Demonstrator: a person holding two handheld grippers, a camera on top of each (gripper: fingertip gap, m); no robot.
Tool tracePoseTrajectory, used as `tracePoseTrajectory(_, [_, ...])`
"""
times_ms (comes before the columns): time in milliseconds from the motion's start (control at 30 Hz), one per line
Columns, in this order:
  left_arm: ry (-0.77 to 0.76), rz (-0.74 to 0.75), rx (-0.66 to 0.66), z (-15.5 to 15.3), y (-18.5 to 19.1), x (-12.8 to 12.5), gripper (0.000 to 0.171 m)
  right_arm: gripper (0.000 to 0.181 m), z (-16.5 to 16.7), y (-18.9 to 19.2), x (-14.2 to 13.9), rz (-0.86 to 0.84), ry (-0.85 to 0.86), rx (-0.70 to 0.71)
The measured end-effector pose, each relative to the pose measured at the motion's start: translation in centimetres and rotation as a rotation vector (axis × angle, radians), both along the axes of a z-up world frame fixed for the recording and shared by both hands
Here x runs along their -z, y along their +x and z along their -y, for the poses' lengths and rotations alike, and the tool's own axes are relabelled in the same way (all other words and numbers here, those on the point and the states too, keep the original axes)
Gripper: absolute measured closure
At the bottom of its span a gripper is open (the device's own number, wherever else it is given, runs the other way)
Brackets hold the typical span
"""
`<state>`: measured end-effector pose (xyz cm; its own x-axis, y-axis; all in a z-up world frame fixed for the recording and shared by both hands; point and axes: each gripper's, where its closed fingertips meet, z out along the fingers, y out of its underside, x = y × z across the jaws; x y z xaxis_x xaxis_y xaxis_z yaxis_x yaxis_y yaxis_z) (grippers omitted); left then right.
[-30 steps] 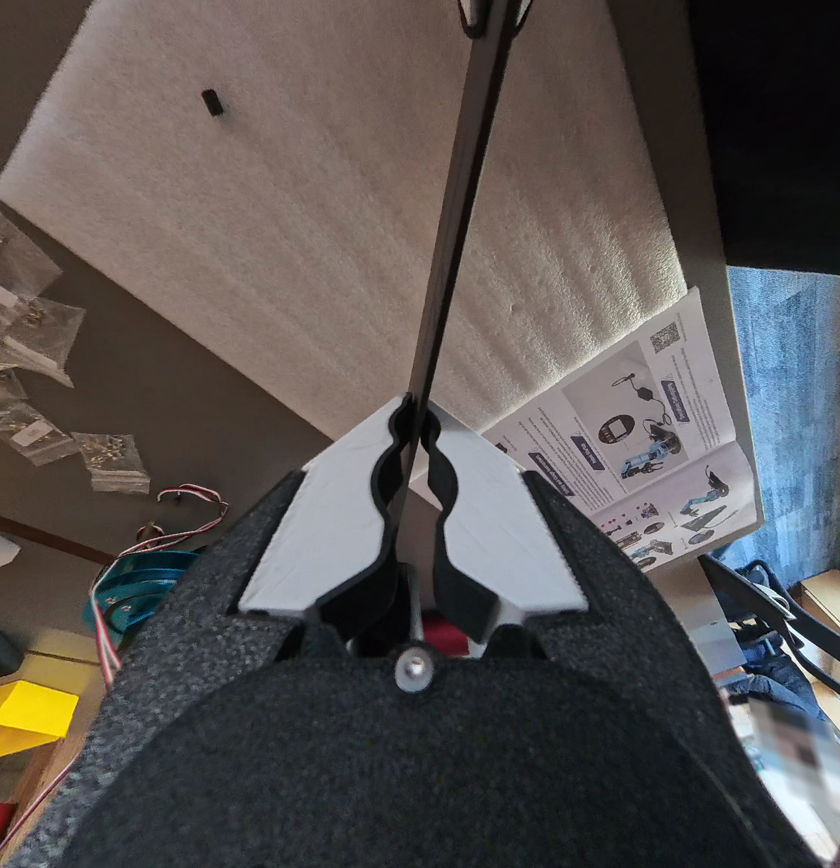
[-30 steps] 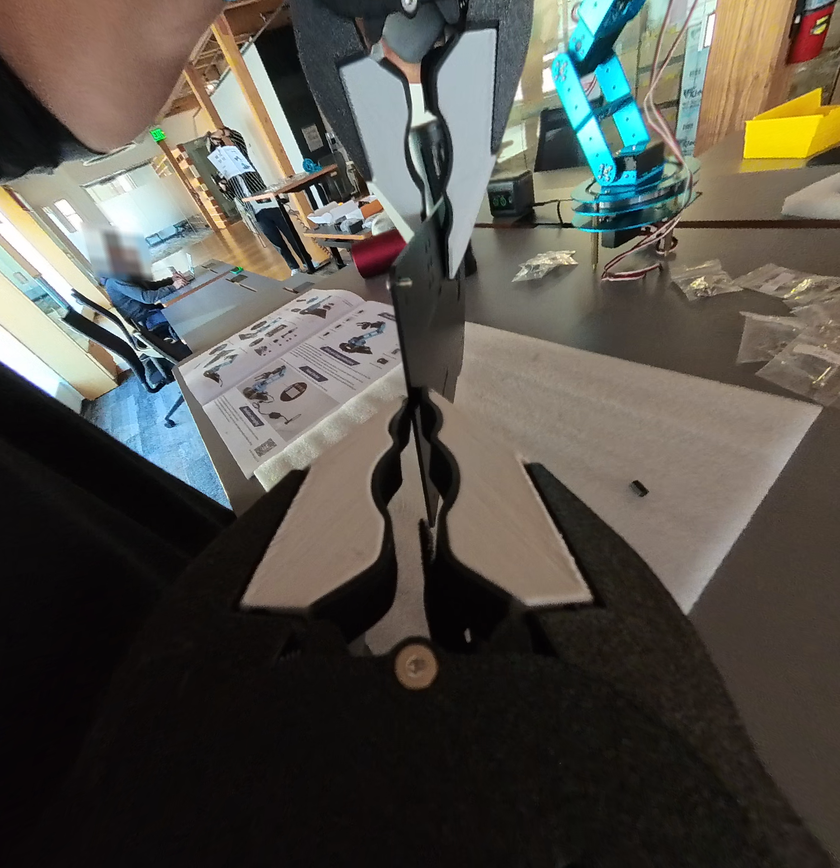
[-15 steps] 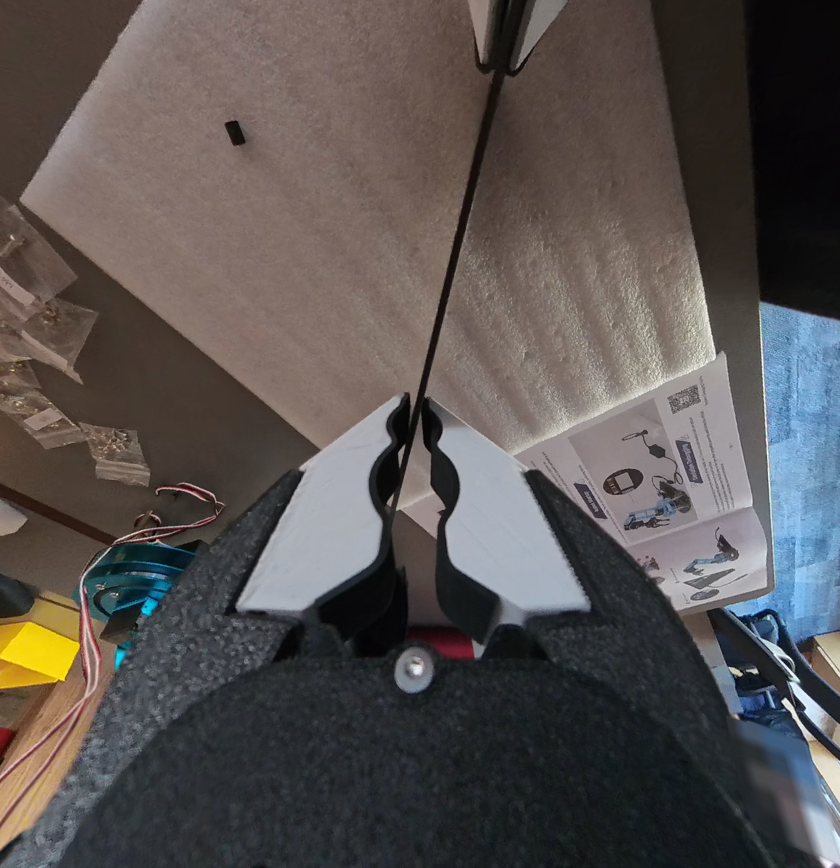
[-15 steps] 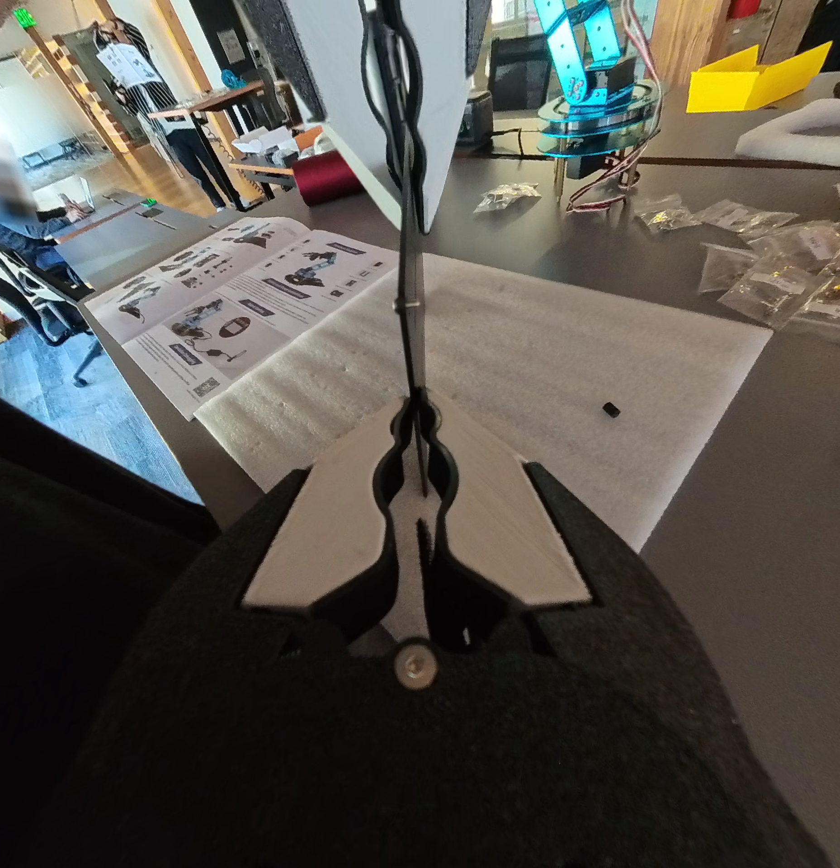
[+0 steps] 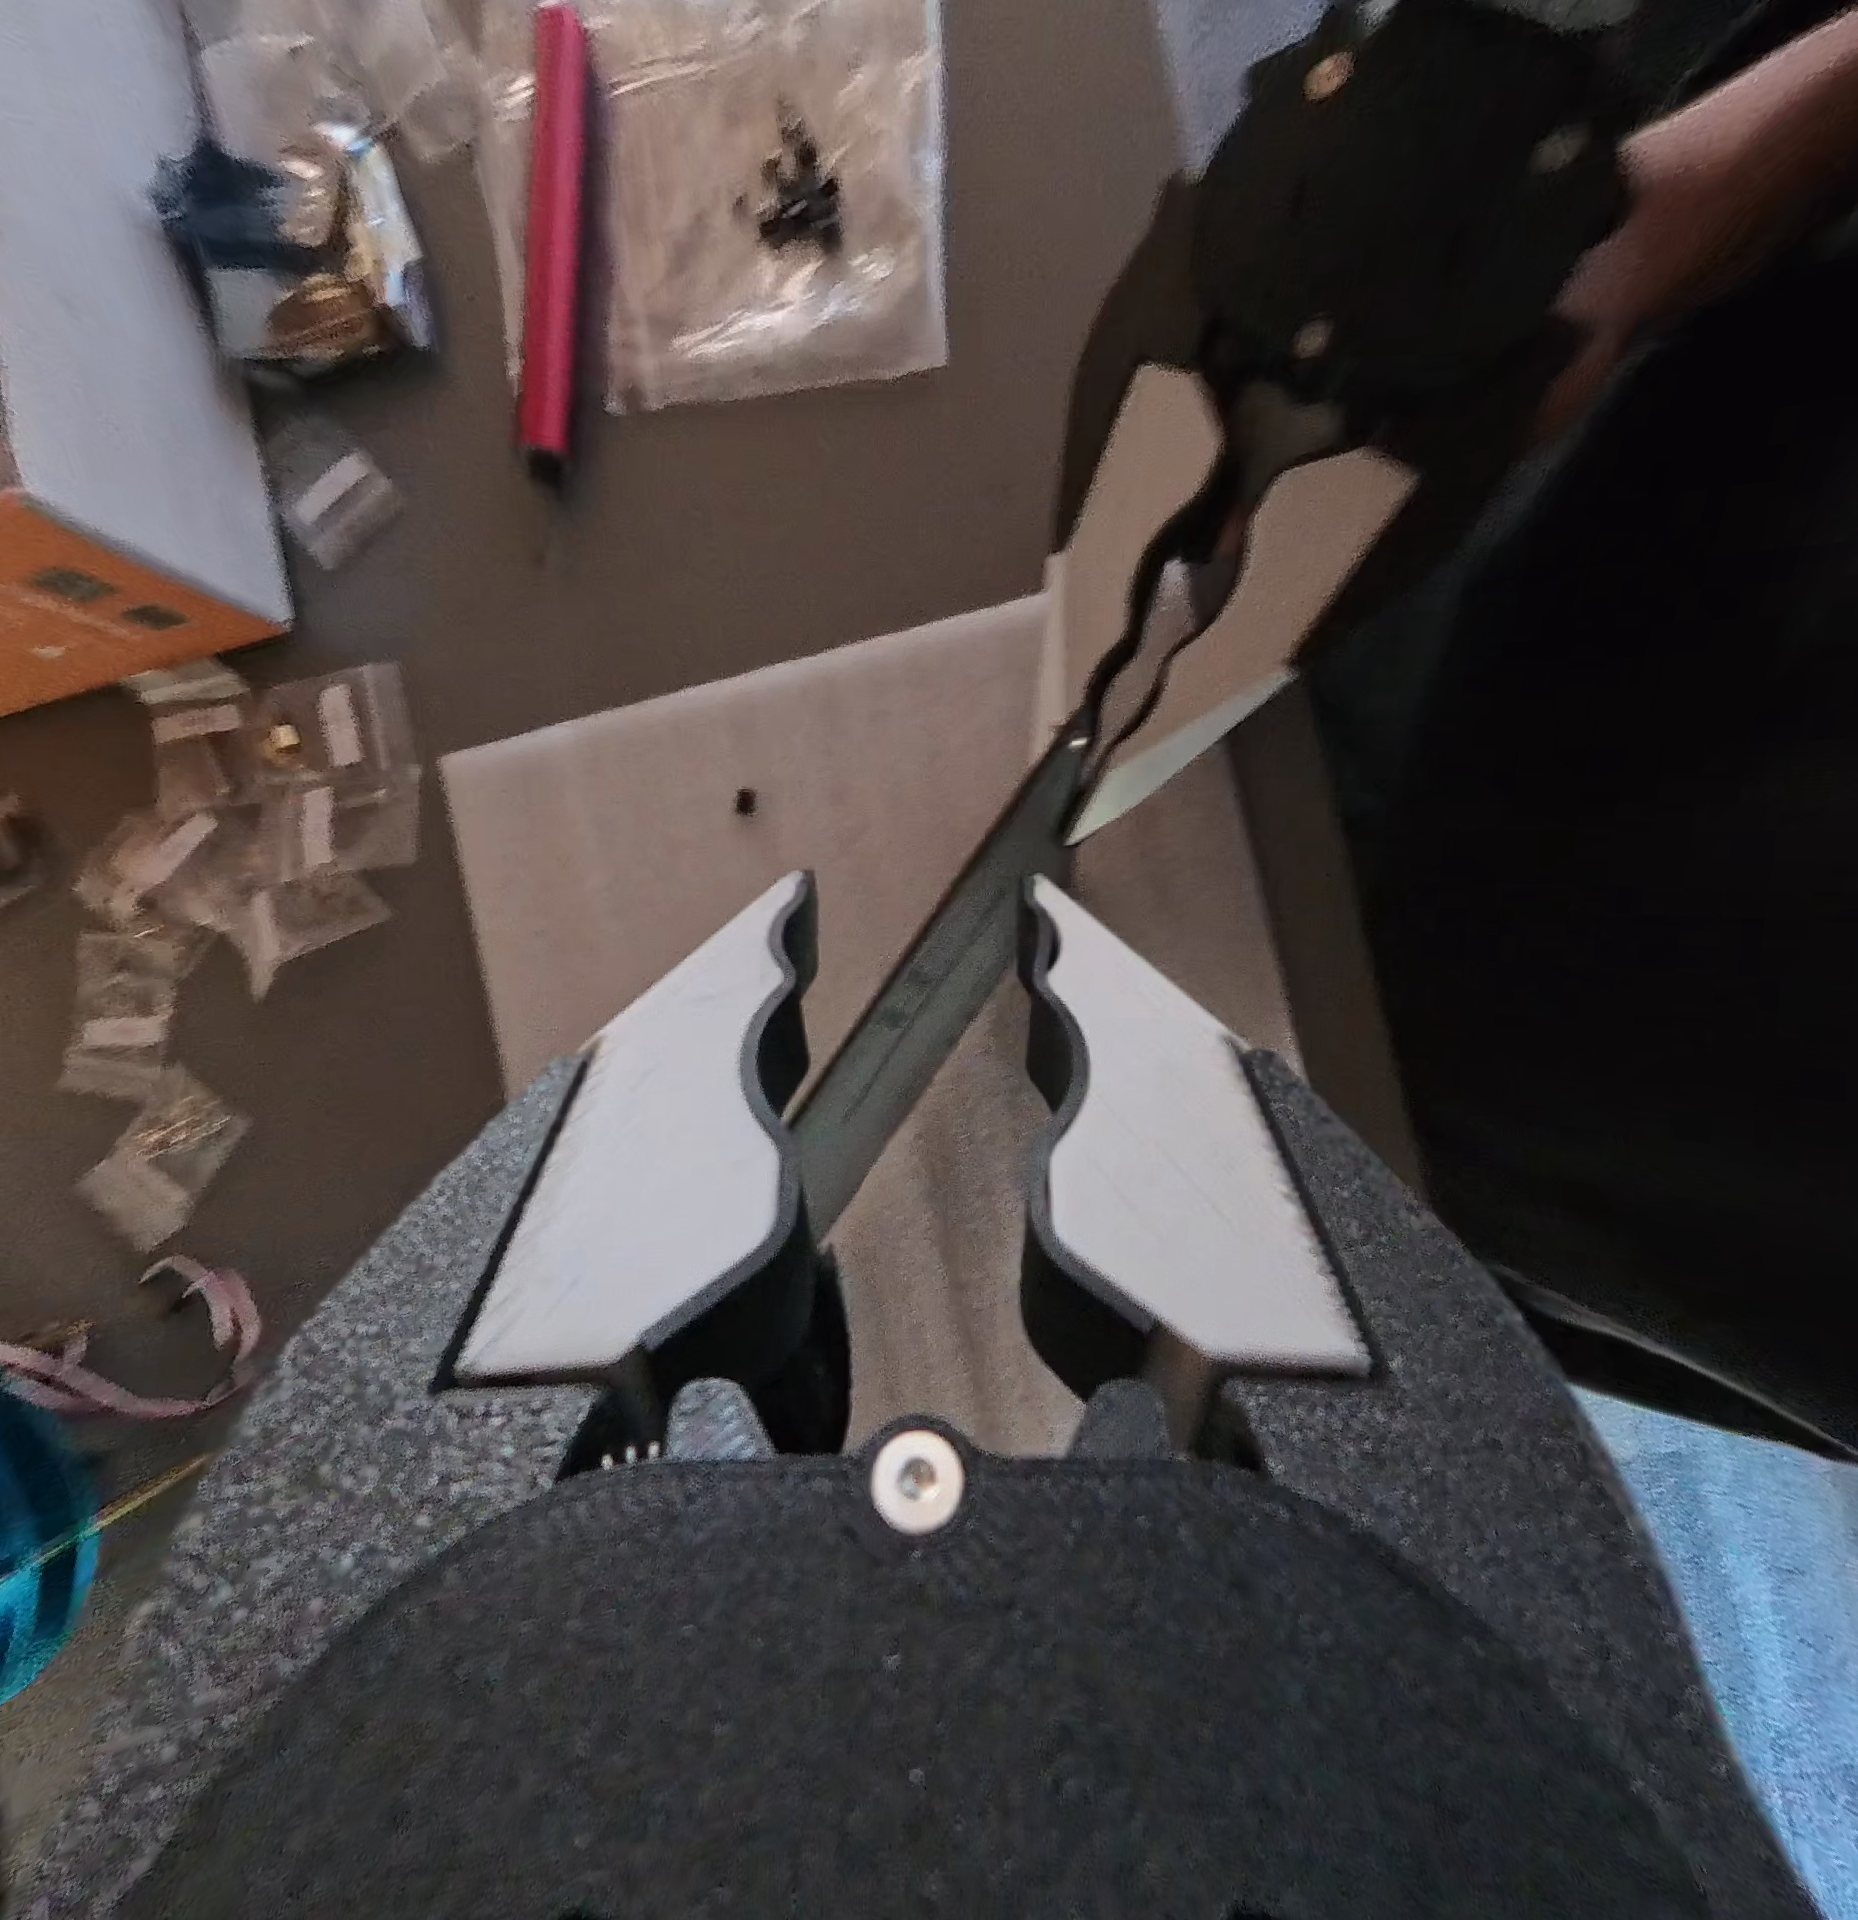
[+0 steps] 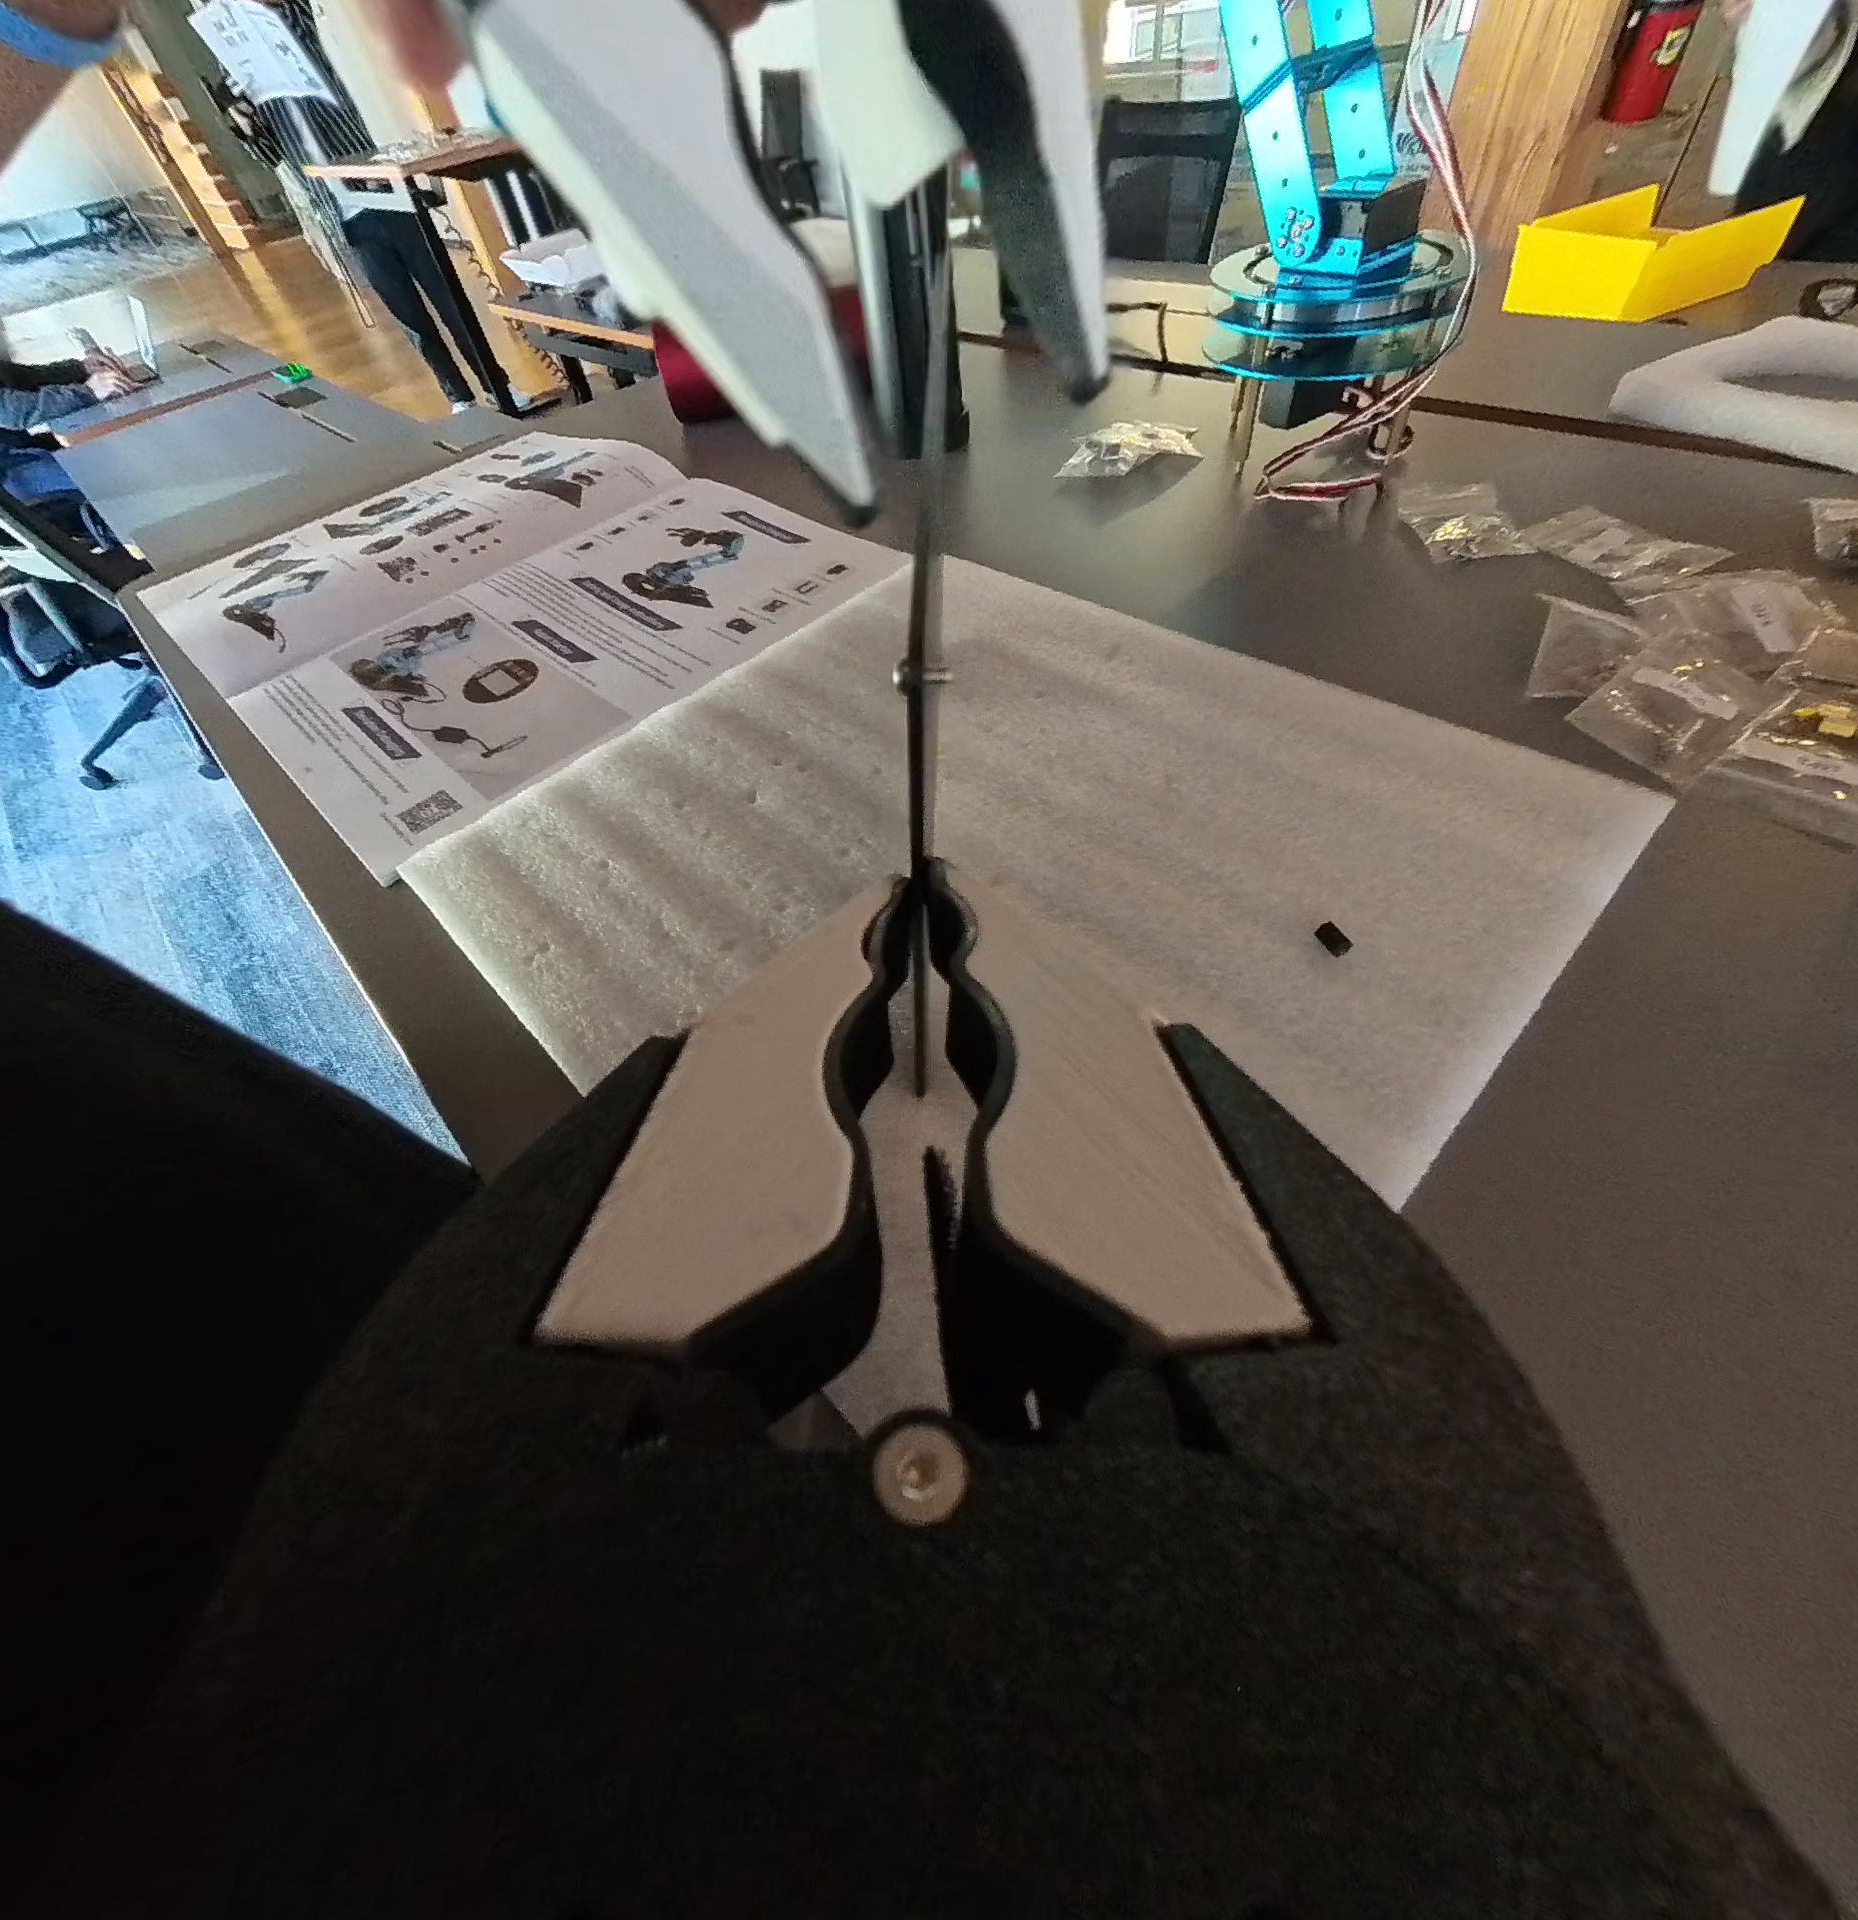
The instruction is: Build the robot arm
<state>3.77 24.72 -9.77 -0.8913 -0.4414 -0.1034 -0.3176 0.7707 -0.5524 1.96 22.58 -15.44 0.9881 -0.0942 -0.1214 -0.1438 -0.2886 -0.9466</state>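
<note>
A thin black plate (image 6: 920,727), seen edge-on, stands upright above the white foam sheet (image 6: 1164,790). My right gripper (image 6: 920,883) is shut on its lower end. My left gripper (image 5: 914,894) is open, and the plate (image 5: 935,997) runs slantwise through the gap between its fingers, close to the left one. In the right wrist view the left gripper (image 6: 966,447) hangs over the plate's top with its jaws apart. In the left wrist view the right gripper (image 5: 1101,727) shows at the upper right, held by a hand. A small black piece (image 6: 1332,938) lies on the foam.
An open picture manual (image 6: 489,623) lies left of the foam at the table edge. Several small bags of hardware (image 6: 1683,675) lie to the right. A blue robot arm (image 6: 1320,208), a yellow box (image 6: 1631,260) and a white foam block (image 6: 1756,395) stand behind. A red tube (image 5: 551,239) and an orange box (image 5: 73,613) lie farther off. The grippers' ends are close to 7 cm from one another.
My left gripper has opened and let go of the plate, and its view has swung across the table. My right gripper still grips the plate's lower end.
</note>
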Motion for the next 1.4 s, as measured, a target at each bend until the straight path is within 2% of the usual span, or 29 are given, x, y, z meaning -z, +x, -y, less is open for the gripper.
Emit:
tracePoseTrajectory(167, [-0.050,-0.056,0.042,1.6,-1.6,1.3,0.132,0.180,0.0,0.0,0.0,0.018,-0.010,0.001])
tracePoseTrajectory(333, [-0.196,-0.145,0.020,3.6,-1.5,0.7,0.132,0.180,0.0,-0.3,0.0,0.040,-0.013,-0.007])
tracePoseTrajectory(467, [-0.222,-0.155,-0.001,3.6,-1.2,0.9,0.136,0.180,0.0,-0.3,0.0,0.039,-0.008,-0.007])
tracePoseTrajectory(500, [-0.224,-0.149,0.004,3.5,-1.2,0.9,0.142,0.180,0.0,-0.3,0.0,0.041,-0.010,-0.006])
tracePoseTrajectory(767, [-0.208,-0.108,0.042,3.9,-1.3,1.3,0.147,0.179,0.0,-0.2,0.0,0.056,-0.025,-0.012])
tracePoseTrajectory(900, [-0.136,-0.084,0.080,3.8,-1.5,1.8,0.156,0.179,0.0,-0.3,0.0,0.063,-0.032,-0.018])
tracePoseTrajectory(1033, [-0.083,-0.066,0.111,3.7,-1.6,1.9,0.158,0.179,0.0,-0.3,0.0,0.065,-0.038,-0.028])
tracePoseTrajectory(1267, [-0.007,-0.092,0.131,3.5,-1.9,2.1,0.161,0.179,0.0,-0.6,0.1,0.074,-0.065,-0.069])
tracePoseTrajectory(1400, [-0.019,-0.116,0.108,3.5,-1.9,2.1,0.161,0.179,0.0,-0.6,0.1,0.056,-0.059,-0.081])
